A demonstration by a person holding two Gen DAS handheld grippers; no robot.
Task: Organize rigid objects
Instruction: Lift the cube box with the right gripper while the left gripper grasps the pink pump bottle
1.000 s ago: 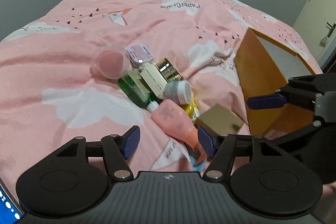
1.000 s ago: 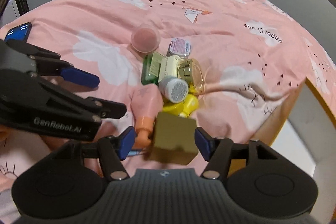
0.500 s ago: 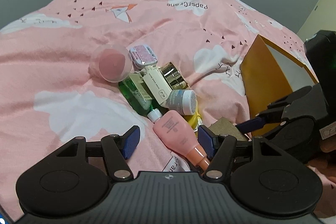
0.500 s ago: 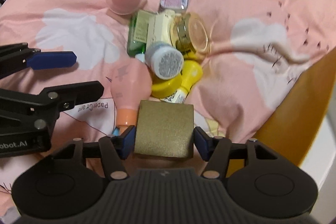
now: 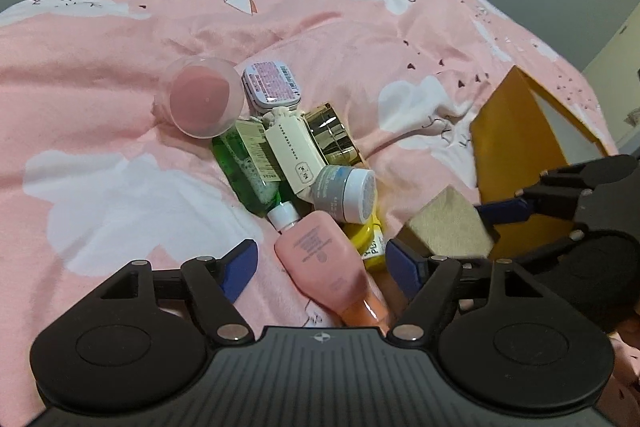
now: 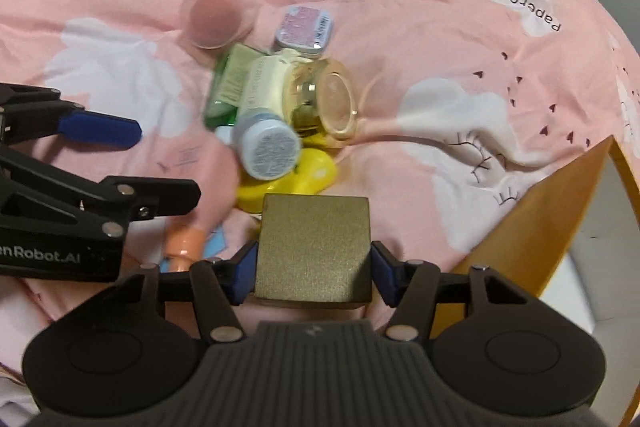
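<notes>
A gold box sits on a pink bedspread, clamped between the two blue pads of the right gripper; its flat top faces up. Just beyond the box lies a heap of toiletries. Nearest is a pink bottle, lying flat, its long axis running from its orange cap near the camera toward the heap. The left gripper straddles this bottle, jaws apart and just widened, pads clear of it. A green bottle lies beyond, cap pointing back toward the pink one. An orange bin stands right of the box.
</notes>
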